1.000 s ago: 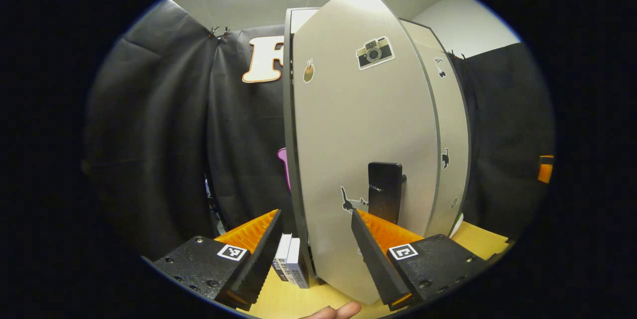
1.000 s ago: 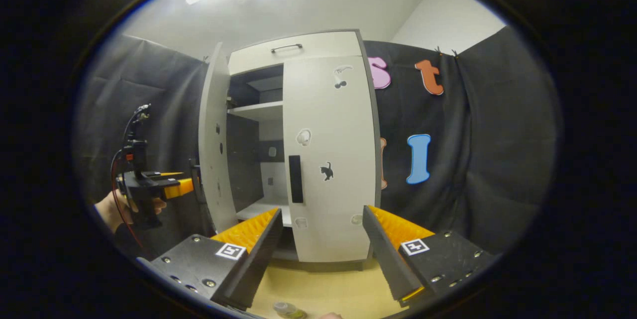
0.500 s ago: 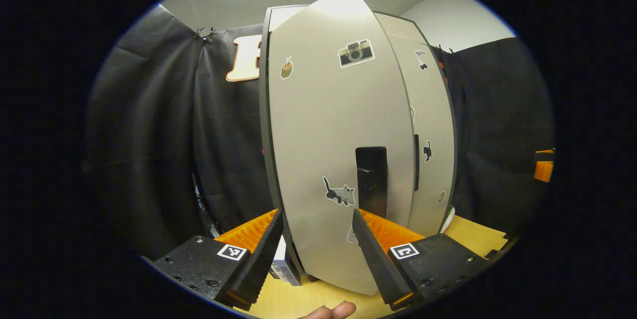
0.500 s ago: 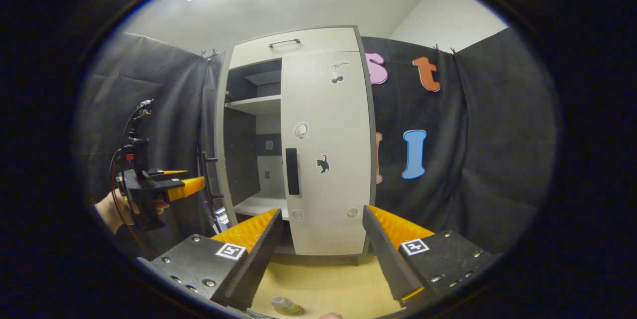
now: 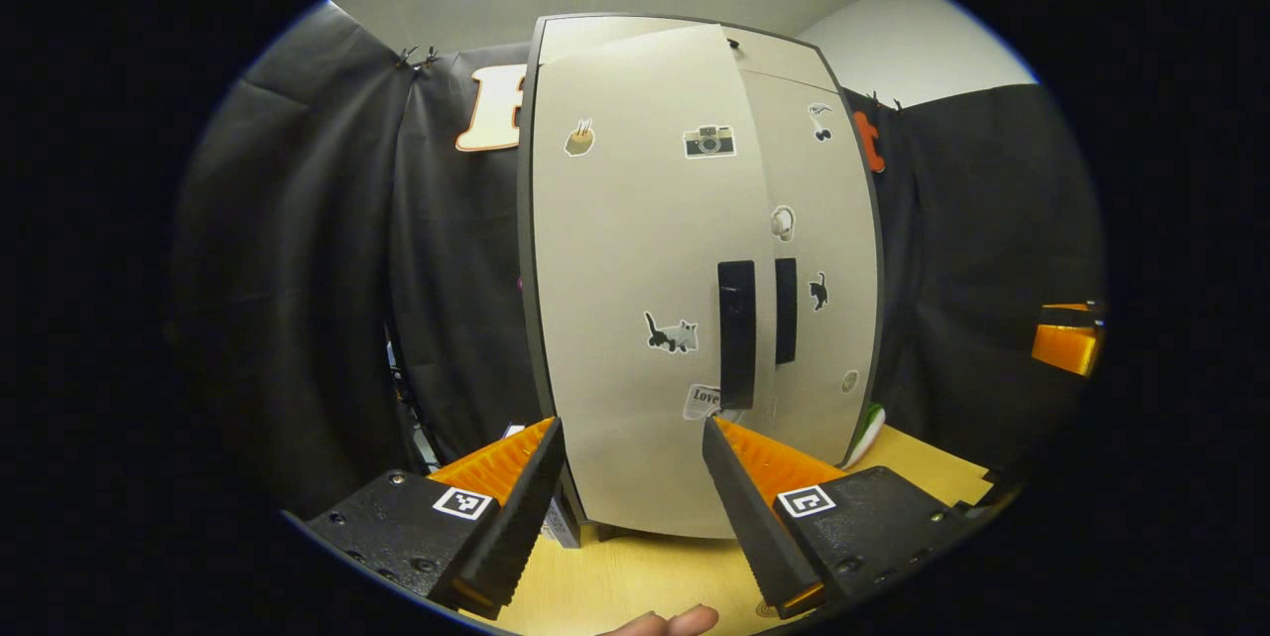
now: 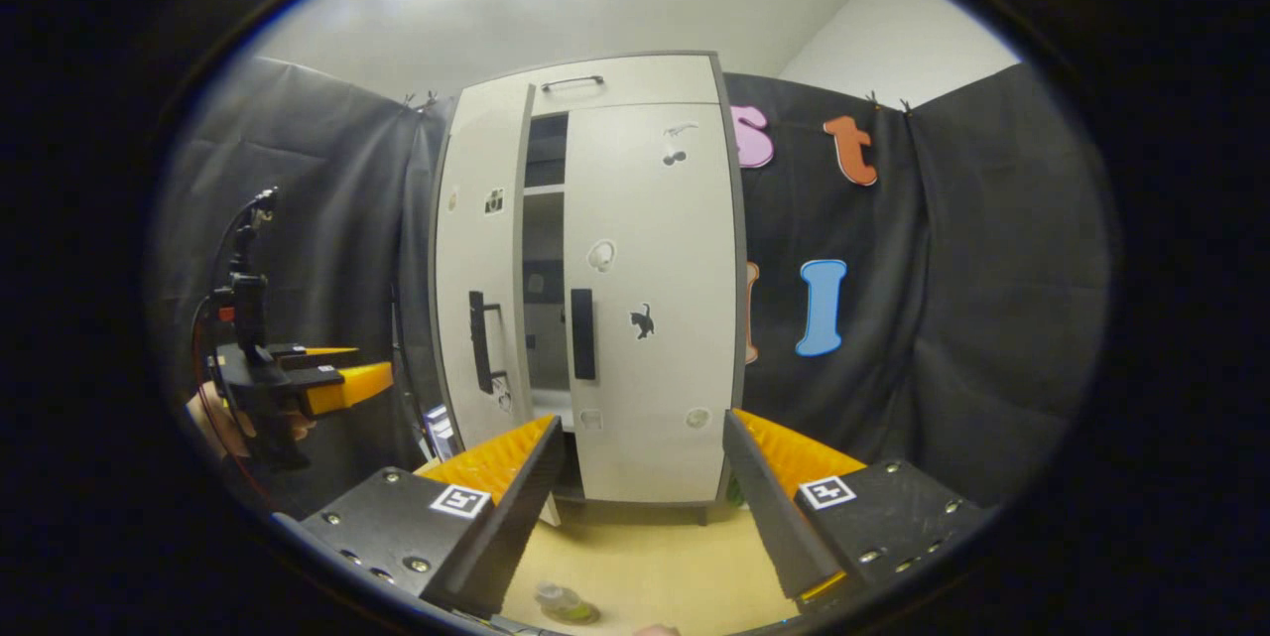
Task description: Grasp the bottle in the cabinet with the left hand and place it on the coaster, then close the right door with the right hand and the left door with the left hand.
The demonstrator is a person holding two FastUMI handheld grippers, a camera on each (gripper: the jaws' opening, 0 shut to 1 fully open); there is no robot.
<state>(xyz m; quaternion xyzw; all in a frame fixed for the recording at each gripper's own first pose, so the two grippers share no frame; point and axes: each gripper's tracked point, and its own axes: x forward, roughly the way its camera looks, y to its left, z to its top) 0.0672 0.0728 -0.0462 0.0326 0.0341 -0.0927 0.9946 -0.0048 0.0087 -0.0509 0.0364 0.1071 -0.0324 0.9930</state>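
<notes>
Pale laminate of the left door is seen just ajar, beside the right door, which looks flush. Both the left claw and right claw are spread, empty. The bottle is stood on the bench. The door face should be nudged squarely until seated.

Left gripper on black angular finger mounts with small screws, square black-and-white tag on each mount, ridged saw-toothed inner finger faces, right gripper built alike, left gripper seen afar on dark handle with red and black cables, upright black post on top
</notes>
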